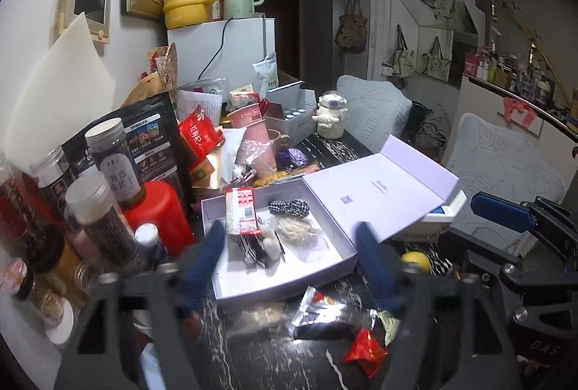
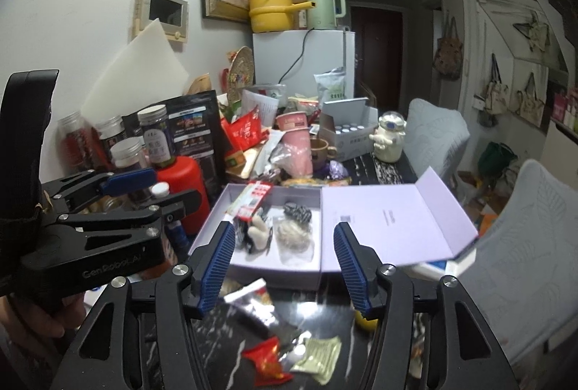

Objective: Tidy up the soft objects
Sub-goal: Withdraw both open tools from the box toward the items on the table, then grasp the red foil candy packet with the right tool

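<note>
Box: shallow pale-lilac cardboard box [image 2: 274,267] on the black marble-patterned table [image 2: 325,310], long axis running away from the cameras, hinged lid [image 2: 397,220] thrown open to the right.
Soft items: inside the tray, none held; black-and-white gingham scrunchie [image 2: 297,211] at the far end, beige frilly scrunchie in clear wrap [image 2: 294,235] just nearer, cream plush hair piece on black-and-white striped fabric [image 2: 257,234] to their left, lying lengthwise along the box.
Card: red-and-white carded packet [image 2: 253,200] tilted against the tray's far-left corner, touching the plush piece.
Left gripper [image 1: 292,267]: blue-padded jaws spread wide, blurred, framing the tray's near end, nothing between them, no contact visible.
Right gripper [image 2: 285,263]: ribbed blue pads apart, empty, poised over the tray's near edge, clear of it.
Foreground: silver foil wrapper [image 2: 253,303], red crinkled snack packet [image 2: 263,361], pale-green sachet [image 2: 318,354], yellow round object [image 1: 415,261] beside the box.
Left clutter: red plastic canister [image 1: 159,213], clear lidded jars [image 1: 112,159], black printed pouch [image 1: 151,144] crowding the tray's left wall.
Behind: pink paper cups [image 2: 296,144], white figurine jar [image 2: 388,137], white fridge [image 2: 300,57].
</note>
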`<state>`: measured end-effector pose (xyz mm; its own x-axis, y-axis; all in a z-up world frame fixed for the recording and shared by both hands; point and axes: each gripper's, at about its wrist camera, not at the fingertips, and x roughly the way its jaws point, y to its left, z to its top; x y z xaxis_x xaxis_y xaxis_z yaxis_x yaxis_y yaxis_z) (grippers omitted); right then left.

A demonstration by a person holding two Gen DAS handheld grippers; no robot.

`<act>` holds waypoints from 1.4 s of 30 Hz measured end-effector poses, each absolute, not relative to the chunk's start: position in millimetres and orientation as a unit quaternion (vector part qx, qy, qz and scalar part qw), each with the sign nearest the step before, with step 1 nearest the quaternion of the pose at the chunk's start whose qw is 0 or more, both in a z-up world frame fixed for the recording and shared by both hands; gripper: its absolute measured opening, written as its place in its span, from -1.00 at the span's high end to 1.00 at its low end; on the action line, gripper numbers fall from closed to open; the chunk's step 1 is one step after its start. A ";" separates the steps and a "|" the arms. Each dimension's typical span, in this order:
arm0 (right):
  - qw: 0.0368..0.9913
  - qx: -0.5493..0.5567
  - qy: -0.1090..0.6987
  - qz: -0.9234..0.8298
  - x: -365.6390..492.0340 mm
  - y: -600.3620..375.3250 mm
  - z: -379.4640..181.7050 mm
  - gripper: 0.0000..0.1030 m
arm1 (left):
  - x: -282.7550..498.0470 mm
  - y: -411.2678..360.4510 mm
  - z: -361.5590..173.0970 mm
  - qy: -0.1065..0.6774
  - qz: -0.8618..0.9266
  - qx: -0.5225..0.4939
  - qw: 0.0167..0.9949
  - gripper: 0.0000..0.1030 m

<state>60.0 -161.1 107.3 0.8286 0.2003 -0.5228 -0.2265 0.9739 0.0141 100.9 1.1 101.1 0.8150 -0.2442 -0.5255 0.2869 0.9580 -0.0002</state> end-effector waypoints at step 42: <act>0.906 0.009 0.401 0.135 12.1 -157.9 -41.5 -0.16 | 45.1 37.3 -23.6 0.411 -0.119 -0.010 0.904 -0.58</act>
